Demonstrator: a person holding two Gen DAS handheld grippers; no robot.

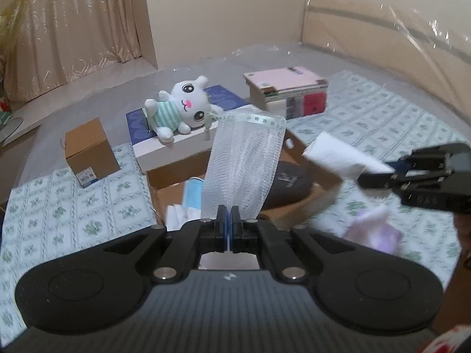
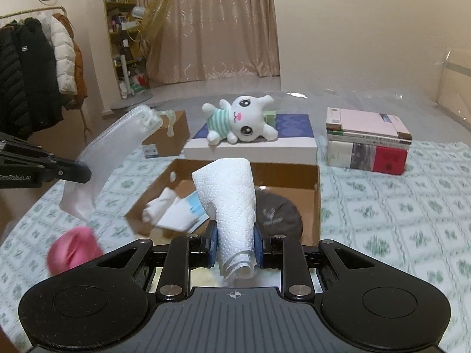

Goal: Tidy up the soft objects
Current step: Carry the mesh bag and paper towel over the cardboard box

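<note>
My left gripper (image 1: 229,214) is shut on a white mesh bag (image 1: 244,161) and holds it up over the open cardboard box (image 1: 176,170); the bag also shows in the right wrist view (image 2: 109,153). My right gripper (image 2: 235,238) is shut on a rolled white paper towel (image 2: 229,194), held above the near edge of the box (image 2: 312,173). The towel also shows in the left wrist view (image 1: 338,153). Inside the box lie a grey soft item (image 2: 279,214), white cloth (image 2: 159,206) and a blue-and-white pack (image 2: 191,209). A white plush bunny (image 2: 241,120) lies on a white-and-blue box (image 2: 256,147) behind.
A pink soft object (image 2: 72,253) lies on the patterned bedsheet left of the box. A small brown carton (image 1: 88,150) stands at the left, a stack of books (image 2: 368,144) at the right. A pale purple item (image 1: 374,229) lies on the sheet at right.
</note>
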